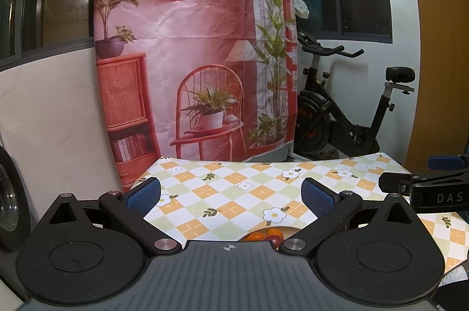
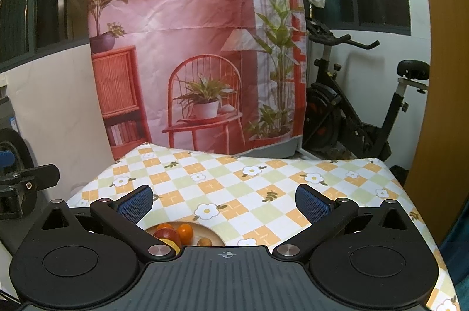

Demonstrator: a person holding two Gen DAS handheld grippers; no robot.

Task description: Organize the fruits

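A printed backdrop point(image 2: 187, 47) of a red chair and potted plants fills the upper centre of both wrist views, with an exercise bike point(image 2: 360, 105) at the right edge. Below it, a checked, flower-patterned tablecloth point(image 2: 258, 193) spreads across the middle of the frame, bare apart from one dish. The left gripper point(image 1: 231, 198) and right gripper point(image 2: 224, 205) both hang above the cloth with their blue-padded fingers spread wide and nothing between them. At the bottom centre of the right wrist view, a pale plate point(image 2: 215, 234) carries the fruits point(image 2: 176, 234): an orange, a reddish apple-like piece and a smaller brownish one, partly hidden by the gripper body. The left wrist view shows only the tops of that pile, low and right of centre. Judging by the empty jaws and the fruit gathered on its dish, either sorting has not begun or it is finished; the pictures cannot settle which.
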